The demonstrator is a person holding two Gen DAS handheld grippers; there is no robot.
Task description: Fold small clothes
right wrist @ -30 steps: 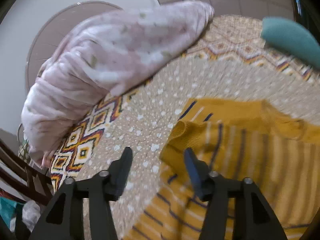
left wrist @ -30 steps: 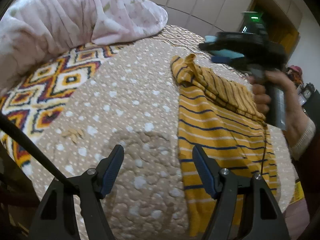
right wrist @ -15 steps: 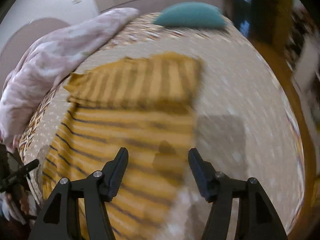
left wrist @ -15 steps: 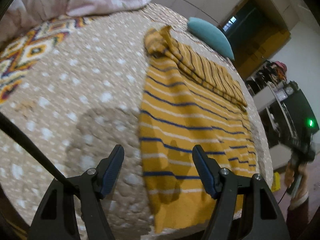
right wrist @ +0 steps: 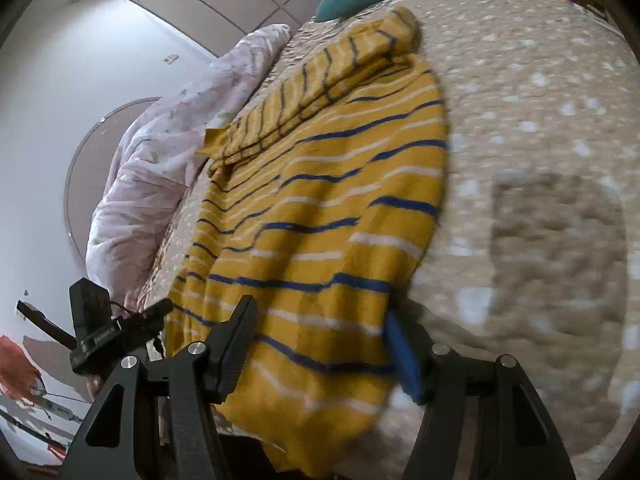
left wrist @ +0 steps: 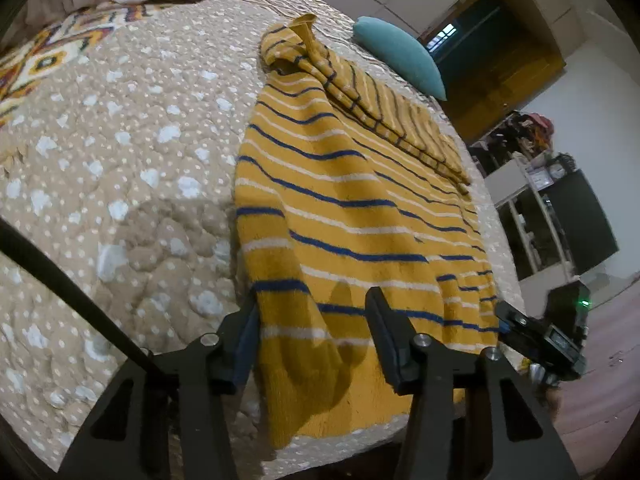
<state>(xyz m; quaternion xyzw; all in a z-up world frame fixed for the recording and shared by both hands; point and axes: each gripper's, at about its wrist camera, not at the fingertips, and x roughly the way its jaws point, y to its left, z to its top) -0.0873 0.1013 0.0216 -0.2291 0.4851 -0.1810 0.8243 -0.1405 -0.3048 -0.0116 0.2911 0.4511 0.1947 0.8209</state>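
A yellow sweater with blue and white stripes (left wrist: 344,208) lies flat on the bed, its far part folded over into a narrow band (left wrist: 384,108). It also shows in the right wrist view (right wrist: 320,208). My left gripper (left wrist: 312,336) is open, its fingers straddling the sweater's near left corner just above the cloth. My right gripper (right wrist: 320,344) is open, its fingers straddling the sweater's near right corner. Each gripper shows in the other's view: the right one (left wrist: 540,336) and the left one (right wrist: 116,332).
The sweater lies on a beige dotted quilt (left wrist: 120,152) with a patterned border. A pink duvet (right wrist: 160,160) is heaped at the far left. A teal pillow (left wrist: 400,56) lies beyond the sweater. Shelves and a dark doorway stand past the bed's right edge (left wrist: 560,208).
Both grippers have swung from the sweater's far end down to its near hem and now sit low over the two near corners. Both stay open.
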